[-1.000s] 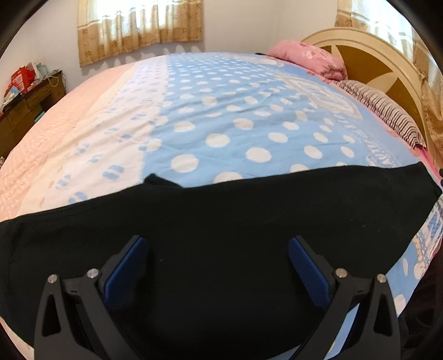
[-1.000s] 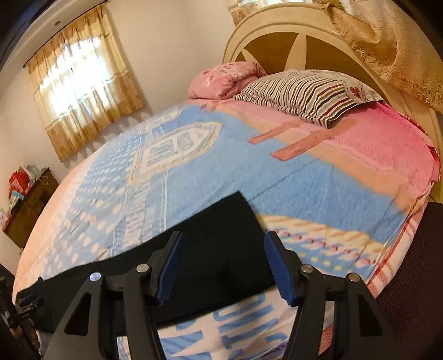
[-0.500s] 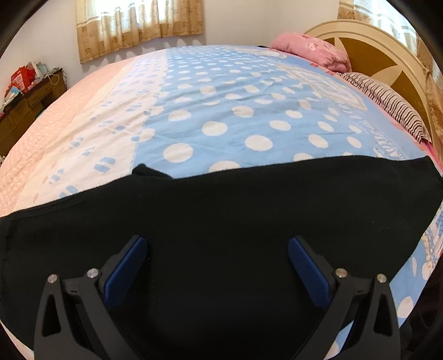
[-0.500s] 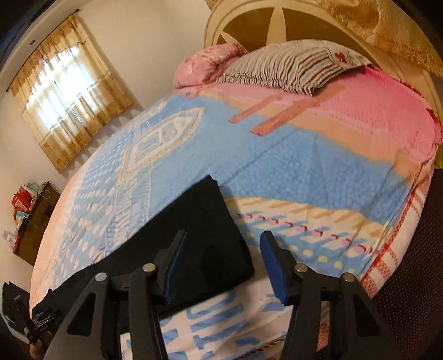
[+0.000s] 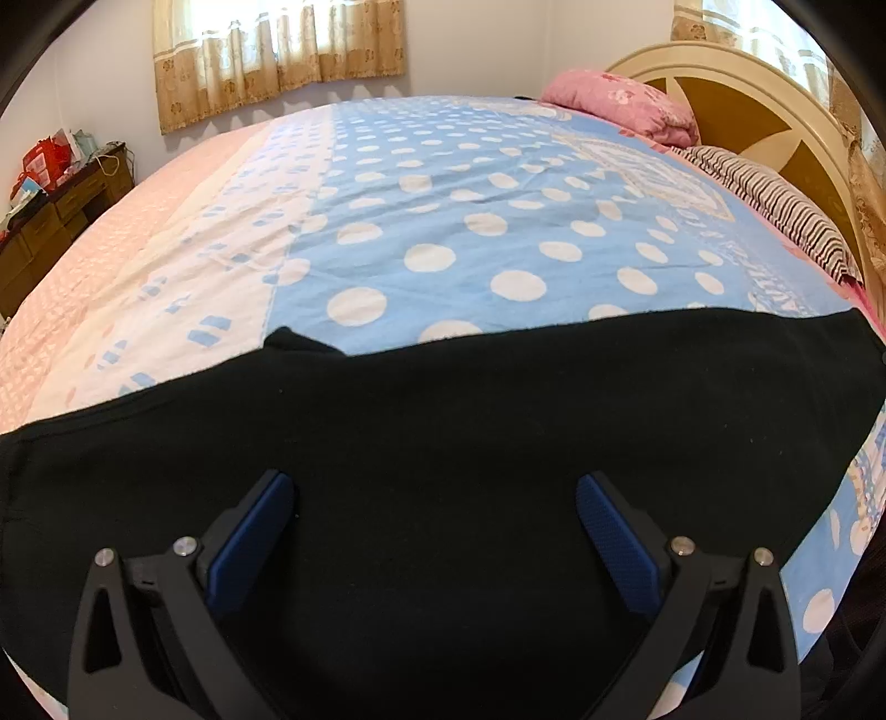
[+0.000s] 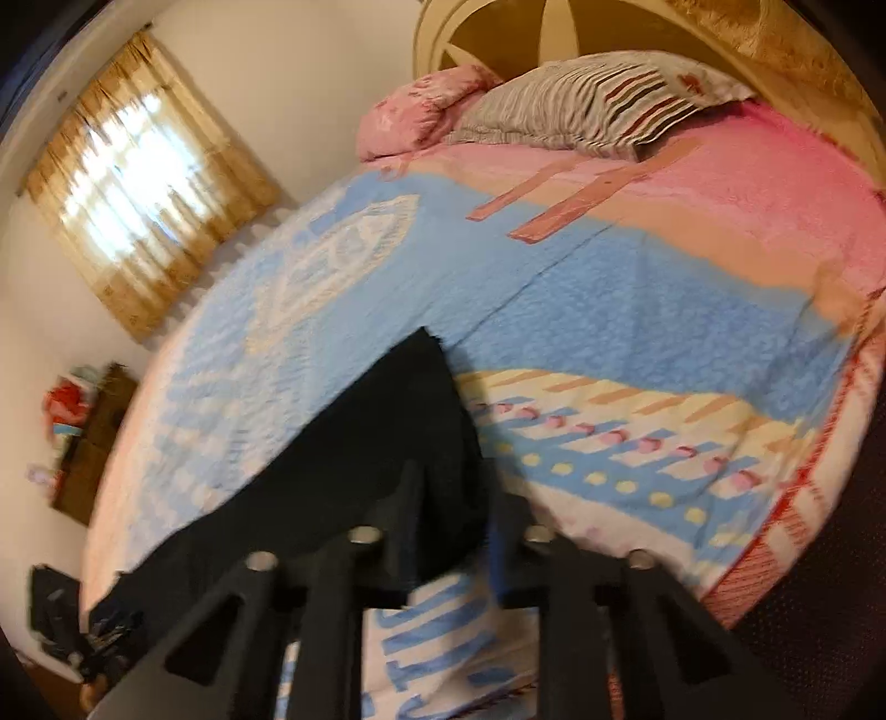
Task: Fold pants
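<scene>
A pair of black pants [image 5: 443, 443] is laid flat across the near edge of a bed, spread from side to side over a bedspread [image 5: 443, 221] printed with white dots on blue. In the left wrist view, the left gripper [image 5: 434, 493] is held over the middle of the dark cloth with its jaws set wide apart; the blue pads [image 5: 252, 531] are seen clear of each other, and nothing is clamped between them. In the right wrist view, which is blurred, the right gripper [image 6: 451, 487] is placed at one end of the pants [image 6: 387, 432], close to the corner nearest the bed's edge. Its jaws have just been closing and are now drawn nearly together, with a fold of the black cloth caught between them, so that end is taken to be pinched. A striped pillow [image 6: 581, 99] and a pink pillow [image 6: 421, 111] are set against the cream headboard [image 5: 747, 94] at the far end of the bed. A curtained window [image 5: 277, 50] is seen on the wall beyond, and a wooden cabinet [image 5: 50, 221] stands beside the bed.
</scene>
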Action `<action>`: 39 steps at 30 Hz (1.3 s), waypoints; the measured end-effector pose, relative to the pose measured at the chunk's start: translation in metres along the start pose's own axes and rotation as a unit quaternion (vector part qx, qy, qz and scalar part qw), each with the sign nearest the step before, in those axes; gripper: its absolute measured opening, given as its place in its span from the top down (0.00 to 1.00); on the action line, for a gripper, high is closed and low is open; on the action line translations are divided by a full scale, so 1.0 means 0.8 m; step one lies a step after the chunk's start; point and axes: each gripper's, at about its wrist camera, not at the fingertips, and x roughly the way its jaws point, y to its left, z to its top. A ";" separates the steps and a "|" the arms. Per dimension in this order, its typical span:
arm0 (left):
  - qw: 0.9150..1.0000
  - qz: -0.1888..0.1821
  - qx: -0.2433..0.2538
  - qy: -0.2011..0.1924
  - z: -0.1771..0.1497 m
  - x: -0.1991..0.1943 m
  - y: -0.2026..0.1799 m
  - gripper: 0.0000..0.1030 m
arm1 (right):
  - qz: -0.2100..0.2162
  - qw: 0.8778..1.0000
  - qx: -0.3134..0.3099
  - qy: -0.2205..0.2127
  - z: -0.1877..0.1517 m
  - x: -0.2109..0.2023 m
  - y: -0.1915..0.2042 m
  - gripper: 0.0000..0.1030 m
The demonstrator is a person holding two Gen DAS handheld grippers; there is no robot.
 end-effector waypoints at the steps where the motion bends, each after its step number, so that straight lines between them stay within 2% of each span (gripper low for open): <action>1: 1.000 -0.001 0.000 0.002 0.001 -0.001 0.000 0.00 | 0.008 1.000 0.003 -0.003 0.000 -0.001 0.001 0.86; 4: 1.000 -0.011 -0.005 0.005 0.002 -0.006 0.001 0.00 | 0.016 0.999 -0.018 -0.027 -0.002 -0.013 0.025 0.87; 8: 0.999 -0.044 -0.028 0.009 0.006 -0.015 0.007 0.00 | 0.030 0.994 -0.083 -0.060 -0.007 -0.039 0.085 0.87; 13: 0.997 -0.063 -0.052 0.010 0.011 -0.025 0.012 0.00 | 0.064 0.978 -0.185 -0.069 -0.031 -0.055 0.180 0.87; 16: 0.996 -0.068 -0.049 -0.001 0.013 -0.036 0.010 0.00 | 0.090 0.964 -0.244 -0.046 -0.057 -0.037 0.242 0.87; 21: 0.995 -0.096 -0.041 0.004 0.022 -0.039 0.004 0.00 | 0.106 0.945 -0.310 0.019 -0.111 0.030 0.303 0.87; 26: 0.995 -0.101 -0.013 0.011 0.032 -0.032 -0.014 0.02 | 0.072 0.923 -0.364 0.104 -0.168 0.105 0.313 0.85; 27: 0.994 -0.106 -0.009 0.014 0.035 -0.030 -0.019 0.02 | 0.065 0.921 -0.368 0.110 -0.171 0.110 0.308 0.81; 28: 0.993 -0.114 -0.004 0.020 0.040 -0.025 -0.026 0.02 | 0.066 0.920 -0.370 0.112 -0.172 0.109 0.305 0.74; 29: 0.993 -0.118 0.000 0.024 0.043 -0.022 -0.031 0.02 | 0.069 0.920 -0.369 0.114 -0.169 0.104 0.302 0.66; 30: 0.992 -0.123 0.005 0.028 0.046 -0.019 -0.038 0.02 | 0.077 0.921 -0.365 0.114 -0.163 0.097 0.298 0.46; 31: 0.991 -0.131 0.010 0.033 0.051 -0.014 -0.049 0.05 | 0.085 0.922 -0.361 0.112 -0.158 0.089 0.295 0.39; 35: 0.984 -0.169 0.017 0.055 0.068 0.001 -0.083 0.13 | 0.109 0.933 -0.333 0.077 -0.134 0.049 0.269 0.39; 39: 0.976 -0.205 0.026 0.072 0.082 0.007 -0.125 0.23 | 0.102 0.955 -0.279 0.004 -0.109 0.021 0.232 0.39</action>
